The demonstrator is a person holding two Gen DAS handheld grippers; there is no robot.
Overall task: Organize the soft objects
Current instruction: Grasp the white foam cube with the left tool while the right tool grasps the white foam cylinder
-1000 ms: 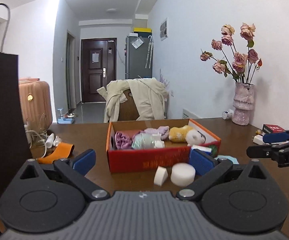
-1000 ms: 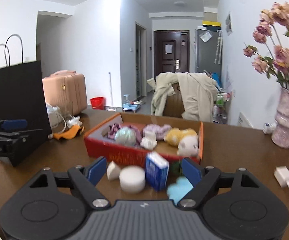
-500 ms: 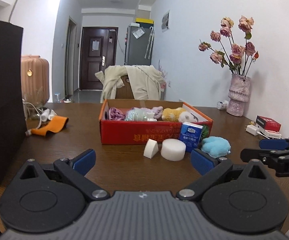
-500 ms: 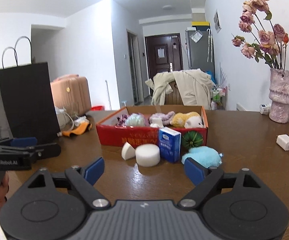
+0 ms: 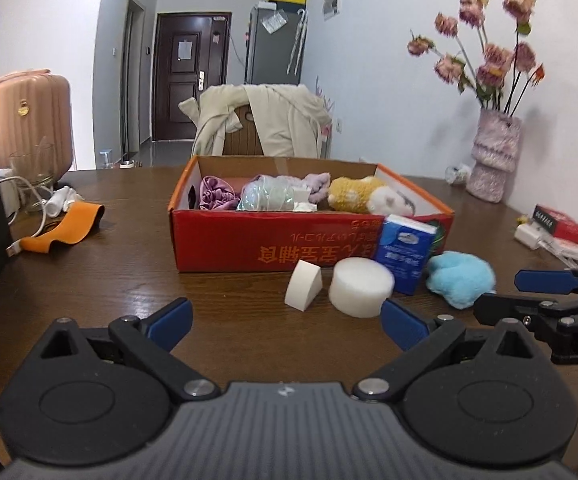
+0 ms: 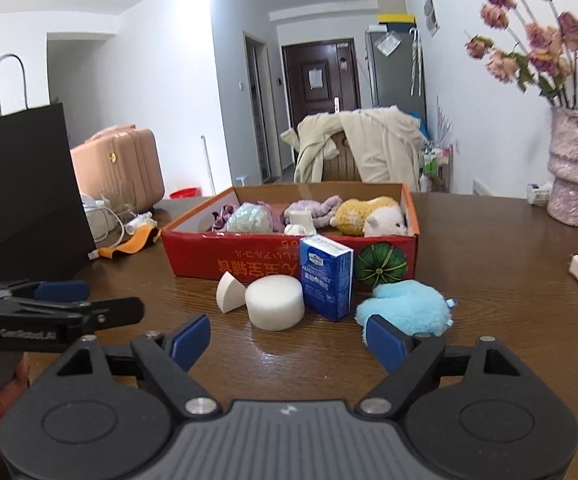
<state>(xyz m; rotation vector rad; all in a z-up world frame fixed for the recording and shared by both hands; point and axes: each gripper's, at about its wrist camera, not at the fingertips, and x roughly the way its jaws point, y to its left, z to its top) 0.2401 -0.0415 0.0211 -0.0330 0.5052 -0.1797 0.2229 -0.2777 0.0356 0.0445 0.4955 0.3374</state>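
Both grippers hang low over the brown table (image 5: 109, 276) with their jaws spread and nothing between them. Just ahead of the left gripper (image 5: 285, 318) stand a white foam wedge (image 5: 303, 285) and, touching the inside of its right blue pad, a white foam cylinder (image 5: 361, 286). Behind these a blue tissue pack (image 5: 405, 254) stands upright against the red cardboard box (image 5: 273, 242), which blocks the way further on and already holds a purple cloth, a pale bundle and a yellow plush toy (image 5: 353, 196). The right gripper (image 6: 289, 340) has the blue plush (image 6: 405, 306) right at its right pad, the cylinder between the pads further ahead. A green pumpkin toy (image 6: 381, 266) leans on the box behind the plush. A black paper bag (image 6: 25, 188) stands well off left.
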